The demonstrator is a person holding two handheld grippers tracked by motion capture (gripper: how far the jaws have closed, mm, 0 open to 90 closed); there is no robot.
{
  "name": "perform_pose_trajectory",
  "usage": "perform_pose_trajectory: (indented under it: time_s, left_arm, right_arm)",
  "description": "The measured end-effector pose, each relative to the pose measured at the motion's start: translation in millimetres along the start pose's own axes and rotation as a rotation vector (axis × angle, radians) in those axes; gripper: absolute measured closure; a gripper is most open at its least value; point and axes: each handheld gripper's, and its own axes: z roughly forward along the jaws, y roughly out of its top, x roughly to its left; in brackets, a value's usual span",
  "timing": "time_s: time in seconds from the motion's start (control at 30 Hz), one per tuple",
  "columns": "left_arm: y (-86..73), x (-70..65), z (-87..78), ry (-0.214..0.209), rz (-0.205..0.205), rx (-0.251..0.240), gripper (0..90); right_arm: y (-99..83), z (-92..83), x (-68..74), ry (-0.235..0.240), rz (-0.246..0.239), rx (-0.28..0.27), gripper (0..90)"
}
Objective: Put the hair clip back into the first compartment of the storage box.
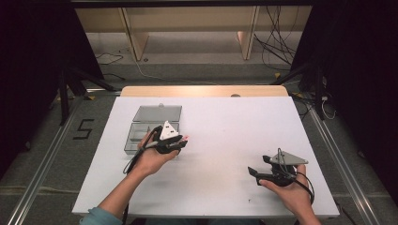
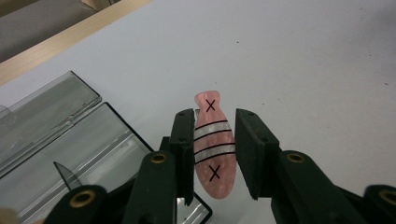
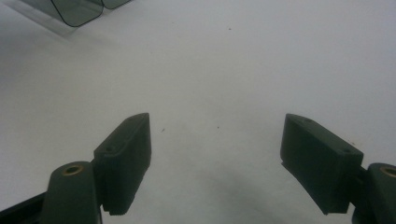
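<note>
High view: white tabletop (image 1: pixel 225 140) fills the centre of the frame, with a wood strip along its far edge. Clear plastic case (image 1: pixel 152 129) lies lid-open at centre-left, near the tabletop's left edge. Left gripper (image 1: pixel 180 140) sits just right of the case, with a pink hair clip (image 1: pixel 185 138) poking out at its tip. Right gripper (image 1: pixel 257 172) is at lower right, close to the near edge and well apart from the case. Between the two grippers is bare white surface, and the whole right and far part of the tabletop is free too. On the floor at the left of the frame a black tape mark reads "5" (image 1: pixel 83 128).

Left gripper view: fingers (image 2: pixel 184 140) are closed on the hair clip (image 2: pixel 214 149), one pad on each long side. The clip is pink and pearly, fish-shaped, with white bands and black lines across the middle and a hand-drawn black "X" near each end; no other writing is legible. It is held over the tabletop just right of the open case (image 2: pixel 70 140), whose corner sits at the lower left of the frame. Right and upper parts of the frame are open white surface, with the wood edge at upper left.

Right gripper view: fingers (image 3: pixel 126 154) are spread wide with nothing between them, just bare tabletop ahead. A corner of the case lid (image 3: pixel 77 10) shows at the top left of the frame.
</note>
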Motion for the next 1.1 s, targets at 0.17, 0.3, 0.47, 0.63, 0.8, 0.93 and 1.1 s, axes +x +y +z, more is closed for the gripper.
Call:
perform_pose_trajectory:
  time_s: [0.17, 0.3, 0.47, 0.63, 0.8, 0.93, 1.1]
  left_arm:
    - [-0.1, 4.2, -2.6, 0.01, -0.013, -0.004, 68.7]
    - [-0.5, 7.4, -3.7, 0.023, -0.013, -0.001, 68.7]
    - [-0.3, 10.7, -6.4, 0.036, -0.02, -0.004, 68.7]
    - [-0.8, 15.8, -9.4, 0.049, -0.025, -0.001, 68.7]
    - [-1.2, 19.6, -12.1, 0.055, -0.036, -0.004, 68.7]
    - [-1.4, 21.1, -12.6, 0.054, -0.036, -0.004, 68.7]
    - [-1.9, 23.6, -14.0, 0.064, -0.044, -0.008, 68.7]
  right_arm:
    - [0.2, -0.1, -0.1, 0.0, 0.0, -0.004, 25.7]
    - [0.4, 0.0, -0.2, -0.002, 0.002, -0.001, 25.7]
    - [0.2, -0.5, -0.4, -0.002, -0.001, -0.004, 25.7]
    - [0.7, -1.6, -0.6, -0.004, 0.002, -0.009, 25.6]
    - [0.3, -0.8, -0.7, -0.002, -0.002, -0.004, 25.6]
    - [0.5, -0.9, -0.9, -0.002, -0.003, -0.007, 25.6]
    - [0.6, -1.5, -0.7, -0.002, -0.003, -0.007, 25.6]
